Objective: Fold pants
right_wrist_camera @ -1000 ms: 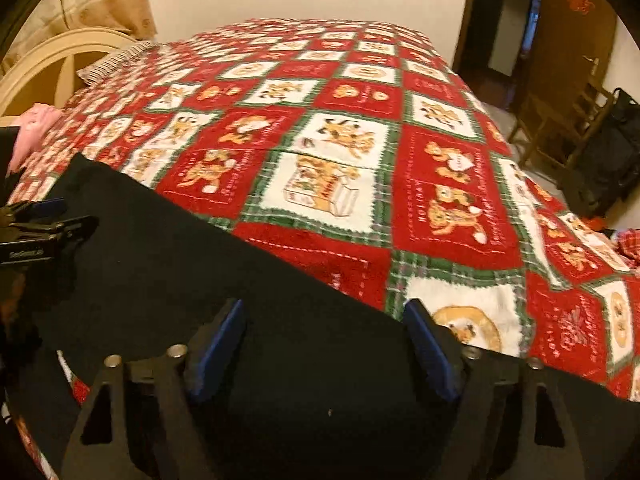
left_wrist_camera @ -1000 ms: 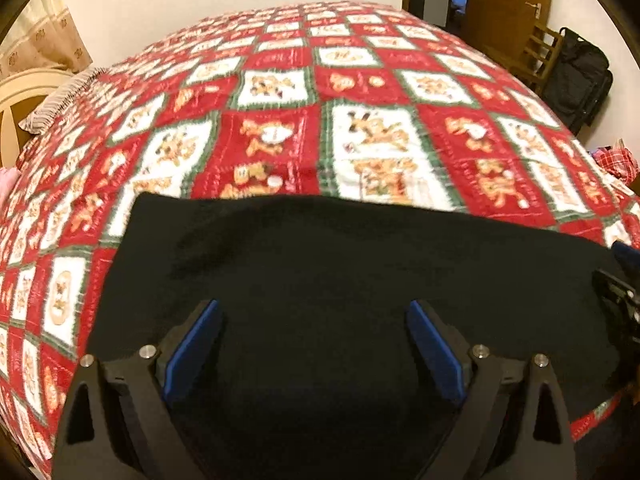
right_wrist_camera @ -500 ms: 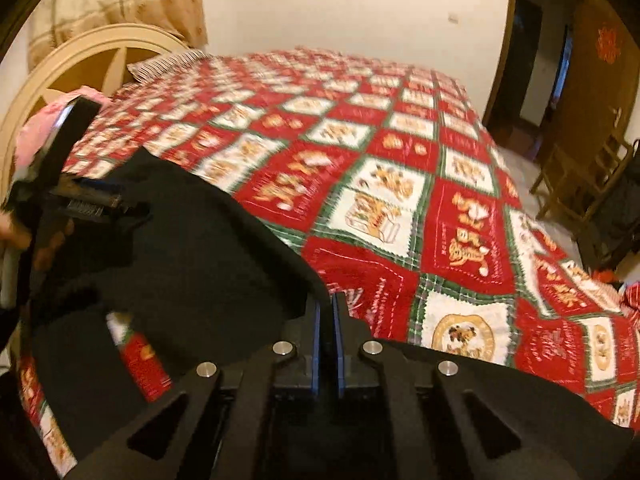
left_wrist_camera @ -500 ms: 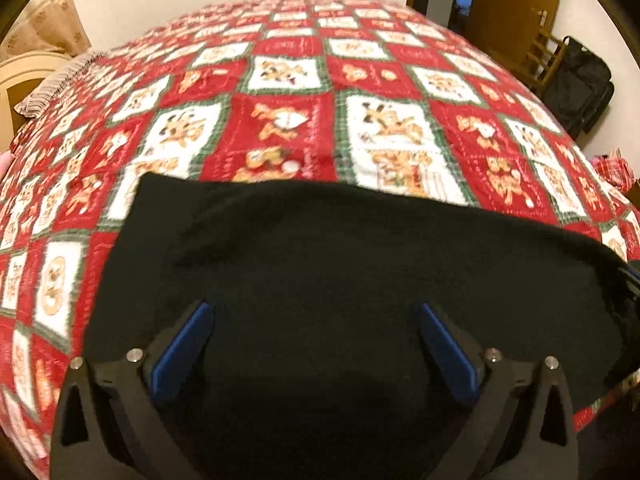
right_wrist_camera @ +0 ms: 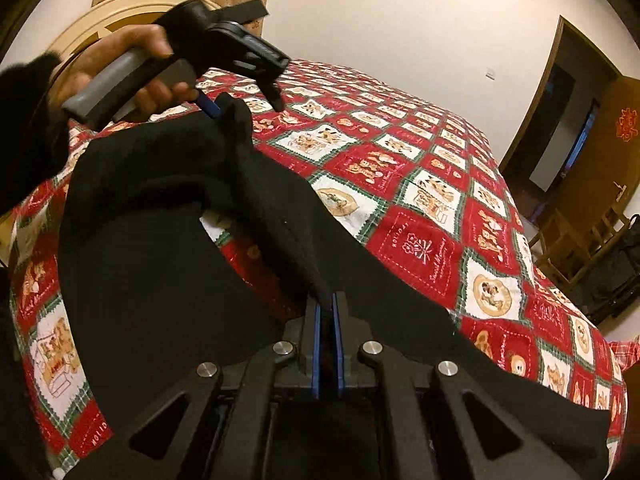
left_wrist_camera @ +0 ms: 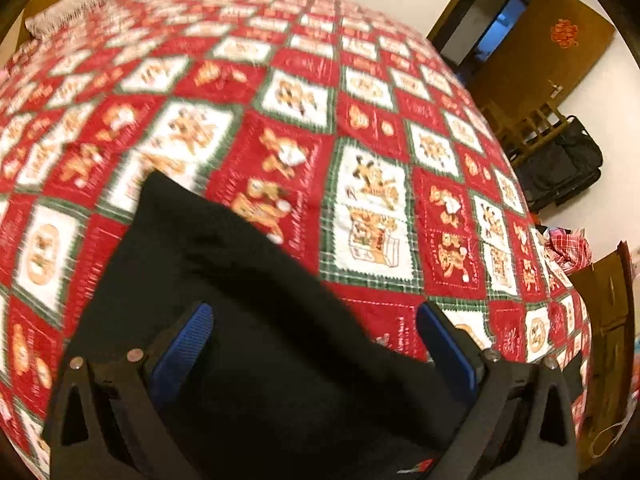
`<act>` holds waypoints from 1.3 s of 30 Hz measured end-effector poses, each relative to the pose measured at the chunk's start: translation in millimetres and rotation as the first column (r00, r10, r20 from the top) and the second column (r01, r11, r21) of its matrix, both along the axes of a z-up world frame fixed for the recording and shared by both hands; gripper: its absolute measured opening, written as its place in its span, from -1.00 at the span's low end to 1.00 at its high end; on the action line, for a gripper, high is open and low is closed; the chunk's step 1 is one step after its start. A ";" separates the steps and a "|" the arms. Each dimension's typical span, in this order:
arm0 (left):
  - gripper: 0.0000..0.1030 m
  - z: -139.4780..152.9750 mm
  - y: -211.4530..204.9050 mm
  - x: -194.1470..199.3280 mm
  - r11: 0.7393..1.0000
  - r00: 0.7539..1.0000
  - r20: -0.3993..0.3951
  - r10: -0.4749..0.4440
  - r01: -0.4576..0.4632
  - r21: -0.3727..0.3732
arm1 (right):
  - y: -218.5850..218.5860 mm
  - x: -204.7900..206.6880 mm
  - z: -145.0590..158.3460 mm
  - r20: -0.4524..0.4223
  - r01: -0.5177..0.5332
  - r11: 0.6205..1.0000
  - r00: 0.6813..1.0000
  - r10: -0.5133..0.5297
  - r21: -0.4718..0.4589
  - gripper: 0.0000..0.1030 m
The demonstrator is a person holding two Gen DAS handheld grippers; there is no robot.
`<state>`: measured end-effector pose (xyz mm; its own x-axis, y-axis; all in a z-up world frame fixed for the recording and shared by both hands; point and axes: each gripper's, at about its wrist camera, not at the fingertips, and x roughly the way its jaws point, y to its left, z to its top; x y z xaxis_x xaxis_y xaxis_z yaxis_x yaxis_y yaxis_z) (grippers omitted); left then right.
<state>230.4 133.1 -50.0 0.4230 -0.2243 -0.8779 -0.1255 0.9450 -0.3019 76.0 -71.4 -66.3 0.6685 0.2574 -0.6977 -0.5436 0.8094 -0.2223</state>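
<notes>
Right wrist view: right gripper (right_wrist_camera: pixel 327 312) clenches the black pants (right_wrist_camera: pixel 160 248), lifting an edge; left gripper (left_wrist_camera: pixel 312 344) released; folding barely begun.

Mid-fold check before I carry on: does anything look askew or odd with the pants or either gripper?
Yes. The right gripper is shut on the black pants and lifts an edge, but the left gripper is open over the cloth, so the pants hang bunched and lopsided above the quilt.

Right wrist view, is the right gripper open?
No, the right gripper is shut, its blue pads pinching a fold of the black pants.
</notes>
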 end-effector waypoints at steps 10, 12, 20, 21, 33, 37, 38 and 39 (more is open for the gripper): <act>0.00 -27.2 -8.9 5.4 0.999 0.997 -0.070 0.033 -0.033 0.011 | -10.7 0.5 26.0 0.043 0.043 0.996 0.998 -0.046 0.079 -0.91; -0.42 -22.2 -2.8 -0.6 0.999 0.999 -0.036 0.027 -0.028 -0.035 | -10.0 -4.6 33.9 0.060 0.040 0.996 0.997 -0.045 0.080 -0.91; -0.74 33.2 21.3 -58.7 0.994 0.983 0.184 -0.014 0.033 -0.102 | -0.6 -64.7 61.7 0.113 -0.015 0.998 0.994 0.007 0.067 -0.91; -0.74 39.6 22.9 -70.1 0.995 0.977 0.214 -0.022 0.043 -0.095 | 0.8 -73.5 62.9 0.112 -0.025 0.997 0.994 0.016 0.075 -0.91; -0.74 22.7 65.0 -184.0 0.997 0.930 0.365 0.038 -0.013 -0.070 | 33.5 -140.8 3.3 0.007 -0.124 0.992 0.992 0.124 -0.014 -0.91; -0.74 4.4 69.5 -194.9 0.999 0.931 0.362 0.041 -0.045 0.005 | 38.2 -142.3 -16.8 -0.038 -0.142 0.989 0.989 0.141 -0.040 -0.91; -0.74 -0.9 71.1 -194.0 0.998 0.933 0.359 0.042 -0.059 0.037 | 39.0 -142.2 -20.4 -0.048 -0.146 0.988 0.988 0.143 -0.043 -0.91; -0.74 -7.3 72.8 -192.2 0.995 0.937 0.346 0.046 -0.073 0.066 | 39.2 -140.7 -24.0 -0.054 -0.147 0.988 0.988 0.144 -0.050 -0.91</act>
